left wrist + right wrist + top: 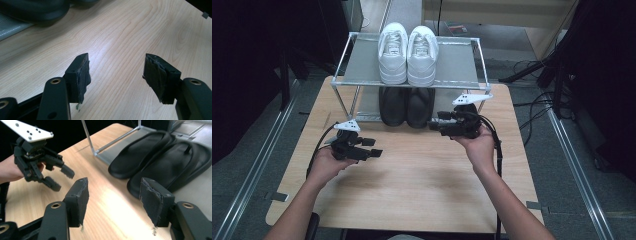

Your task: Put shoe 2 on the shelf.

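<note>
Both grippers open and empty above the table (412, 185).

Your left gripper (373, 148) hovers with jaws spread wide, gripping nothing. Your right gripper (435, 123), jaws likewise apart and empty, points at the black sandals (407, 106) on the rack's (343, 57) lower shelf. White sneakers (407, 54) sit on the top shelf.

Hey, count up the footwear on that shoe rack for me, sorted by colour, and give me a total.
White sneakers: 2, side by side on the top shelf
Black flip-flops: 2, side by side on the bottom level
Total: 4 pieces of footwear on the metal shoe rack
</note>
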Available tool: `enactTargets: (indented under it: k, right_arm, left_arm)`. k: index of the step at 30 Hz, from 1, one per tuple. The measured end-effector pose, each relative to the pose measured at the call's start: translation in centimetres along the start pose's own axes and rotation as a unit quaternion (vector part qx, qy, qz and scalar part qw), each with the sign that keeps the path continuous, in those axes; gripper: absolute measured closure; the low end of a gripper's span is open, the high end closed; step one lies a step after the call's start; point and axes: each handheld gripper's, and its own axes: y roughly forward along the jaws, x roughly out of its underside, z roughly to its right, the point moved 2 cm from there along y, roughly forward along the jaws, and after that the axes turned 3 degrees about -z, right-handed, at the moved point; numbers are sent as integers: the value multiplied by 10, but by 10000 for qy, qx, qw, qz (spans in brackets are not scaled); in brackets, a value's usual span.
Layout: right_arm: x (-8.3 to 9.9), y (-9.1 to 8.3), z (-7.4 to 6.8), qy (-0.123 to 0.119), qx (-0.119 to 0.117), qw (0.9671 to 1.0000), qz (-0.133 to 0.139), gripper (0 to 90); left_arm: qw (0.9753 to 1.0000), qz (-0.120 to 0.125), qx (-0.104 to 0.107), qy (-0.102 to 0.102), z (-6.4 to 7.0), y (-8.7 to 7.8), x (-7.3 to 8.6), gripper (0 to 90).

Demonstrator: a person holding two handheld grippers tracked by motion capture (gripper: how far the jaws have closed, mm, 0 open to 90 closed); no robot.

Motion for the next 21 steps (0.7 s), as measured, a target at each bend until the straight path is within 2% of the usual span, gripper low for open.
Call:
enactTargets:
  k: [9,15,21]
  right_arm:
    - [39,-2,9,298,-26,9995,25,408]
    - [63,-6,13,460,2,9989,45,407]
    - [81,-11,17,450,101,9989,-46,407]
  left_arm:
    - [9999,-79,-34,100,3,4,0,378]
    - [9999,-75,-34,76,4,4,1,373]
    - [9999,-74,-65,63,3,4,1,369]
